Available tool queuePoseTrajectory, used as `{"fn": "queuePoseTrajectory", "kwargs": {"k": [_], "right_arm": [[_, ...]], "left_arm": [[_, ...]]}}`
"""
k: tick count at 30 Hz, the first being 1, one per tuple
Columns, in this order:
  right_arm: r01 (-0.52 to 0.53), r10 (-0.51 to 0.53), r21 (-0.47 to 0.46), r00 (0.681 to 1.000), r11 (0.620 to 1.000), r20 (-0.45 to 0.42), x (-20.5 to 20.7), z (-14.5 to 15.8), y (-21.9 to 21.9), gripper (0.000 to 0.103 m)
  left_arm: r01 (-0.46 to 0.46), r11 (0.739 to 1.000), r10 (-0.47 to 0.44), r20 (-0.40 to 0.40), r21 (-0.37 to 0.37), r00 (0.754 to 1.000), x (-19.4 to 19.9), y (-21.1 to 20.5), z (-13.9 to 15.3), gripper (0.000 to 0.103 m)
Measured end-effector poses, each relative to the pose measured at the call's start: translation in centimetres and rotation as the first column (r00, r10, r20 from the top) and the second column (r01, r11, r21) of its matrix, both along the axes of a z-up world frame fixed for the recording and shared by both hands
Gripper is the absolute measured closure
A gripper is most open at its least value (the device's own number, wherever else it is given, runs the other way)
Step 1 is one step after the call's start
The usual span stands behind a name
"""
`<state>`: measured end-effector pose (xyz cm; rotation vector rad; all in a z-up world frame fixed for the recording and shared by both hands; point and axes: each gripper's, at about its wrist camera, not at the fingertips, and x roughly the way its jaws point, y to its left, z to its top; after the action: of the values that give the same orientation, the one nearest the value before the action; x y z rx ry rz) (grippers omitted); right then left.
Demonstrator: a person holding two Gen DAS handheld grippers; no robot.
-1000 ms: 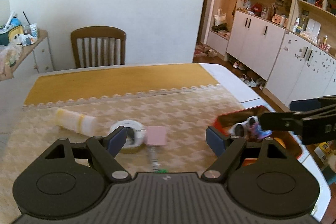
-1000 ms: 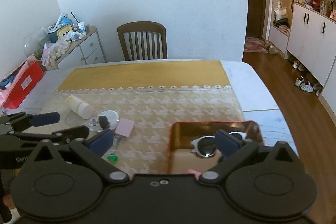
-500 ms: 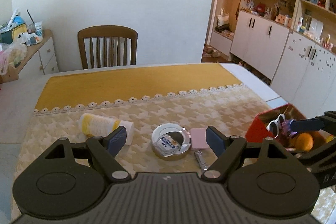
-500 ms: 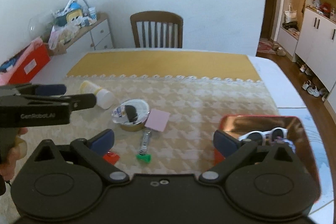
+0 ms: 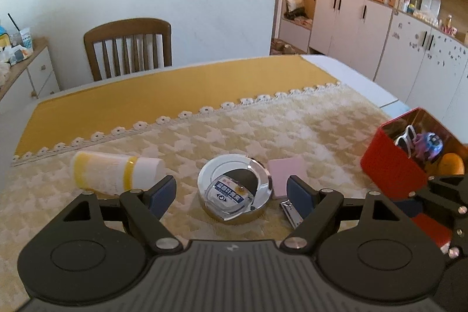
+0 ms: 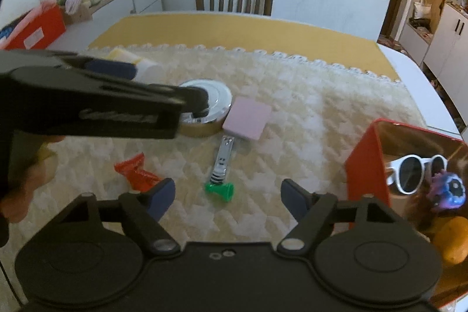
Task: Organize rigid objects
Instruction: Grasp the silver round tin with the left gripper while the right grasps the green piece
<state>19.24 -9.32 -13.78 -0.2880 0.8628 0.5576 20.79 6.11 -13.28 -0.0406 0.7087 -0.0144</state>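
Blue-padded, the left gripper [image 5: 231,193] stands wide open and empty over the round silver tin [image 5: 234,189]; the right gripper [image 6: 228,195] gapes equally, empty, above the nail clipper [image 6: 223,159] beside the red box [image 6: 365,162].

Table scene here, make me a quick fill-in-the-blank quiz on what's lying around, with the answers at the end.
1. The white sunglasses lie inside the ____ tin box.
2. The nail clipper lies between the pink pad and a small ____ plastic piece.
3. Both the left gripper and the right gripper have their jaws ____.
4. The white bottle with yellow bands is lying on its ____.

Answers: red; green; open; side
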Motion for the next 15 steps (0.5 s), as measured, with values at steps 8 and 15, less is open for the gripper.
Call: {"fn": "queuePoseTrajectory", "kwargs": {"k": [8,15], "right_arm": [[0.000,0.000,-0.002,0.999,1.000,-0.045,0.6,-1.3,0.4,0.045],[-0.015,0.015,-0.001,0.999,1.000,-0.051,0.6,-1.7,0.9,0.059]], "left_arm": [[0.033,0.999,-0.034,-0.038,-0.012,0.999,1.8,0.2,-1.8,0.040],[0.045,0.999,-0.045,-0.034,0.017,0.998,2.1,-0.1,-2.4,0.052]]}}
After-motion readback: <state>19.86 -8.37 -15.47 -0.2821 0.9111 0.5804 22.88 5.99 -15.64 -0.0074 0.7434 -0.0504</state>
